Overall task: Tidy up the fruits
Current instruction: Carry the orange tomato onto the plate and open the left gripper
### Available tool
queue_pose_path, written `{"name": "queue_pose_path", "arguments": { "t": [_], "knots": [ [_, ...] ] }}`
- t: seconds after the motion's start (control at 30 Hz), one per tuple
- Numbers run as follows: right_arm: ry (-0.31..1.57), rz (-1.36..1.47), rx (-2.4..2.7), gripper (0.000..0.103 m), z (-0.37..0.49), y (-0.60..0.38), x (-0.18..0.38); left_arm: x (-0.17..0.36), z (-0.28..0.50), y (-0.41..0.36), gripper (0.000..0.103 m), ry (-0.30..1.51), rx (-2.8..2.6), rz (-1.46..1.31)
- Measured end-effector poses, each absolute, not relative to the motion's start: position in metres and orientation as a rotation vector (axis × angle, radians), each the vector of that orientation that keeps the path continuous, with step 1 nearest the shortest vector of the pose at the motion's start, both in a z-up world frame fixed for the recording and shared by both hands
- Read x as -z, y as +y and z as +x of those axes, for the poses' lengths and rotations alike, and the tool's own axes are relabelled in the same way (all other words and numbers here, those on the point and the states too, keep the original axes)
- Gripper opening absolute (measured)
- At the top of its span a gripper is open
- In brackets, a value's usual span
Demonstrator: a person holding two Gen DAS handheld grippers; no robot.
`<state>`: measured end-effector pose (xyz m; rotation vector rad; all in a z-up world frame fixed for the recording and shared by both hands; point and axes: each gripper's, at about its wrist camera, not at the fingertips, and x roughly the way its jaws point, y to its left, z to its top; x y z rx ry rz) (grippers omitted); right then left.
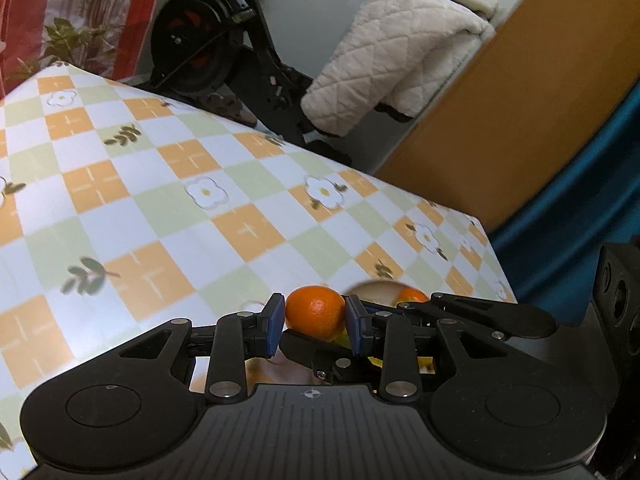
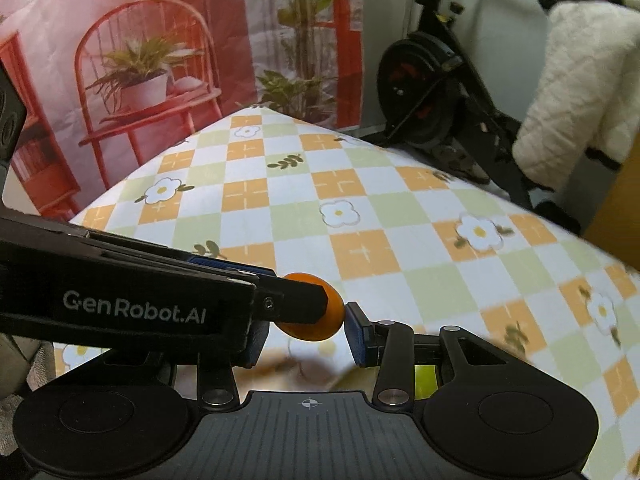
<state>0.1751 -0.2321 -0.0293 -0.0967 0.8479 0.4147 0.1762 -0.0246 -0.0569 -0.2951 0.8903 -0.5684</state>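
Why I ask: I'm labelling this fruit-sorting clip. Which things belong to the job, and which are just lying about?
Job:
orange clamped in the left gripper
second orange, partly hidden behind it

Lying about:
exercise bike
white quilted jacket
red backdrop with printed plants

Table (image 2: 360, 216): checked orange-green-white floral cloth (image 1: 160, 200) covering top, lying flat.

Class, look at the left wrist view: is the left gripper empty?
No. The left gripper is shut on an orange, its blue pads pressed against both sides of it.
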Motion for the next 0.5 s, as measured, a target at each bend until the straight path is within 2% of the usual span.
{"name": "queue_pose_path", "arguments": {
  "t": [0.5],
  "knots": [
    [0.782,0.005,-0.325,0.038,0.124,-0.303,0.020,0.046,0.147,-0.087,0.034,0.884,0.673,-0.199]
  ]
}}
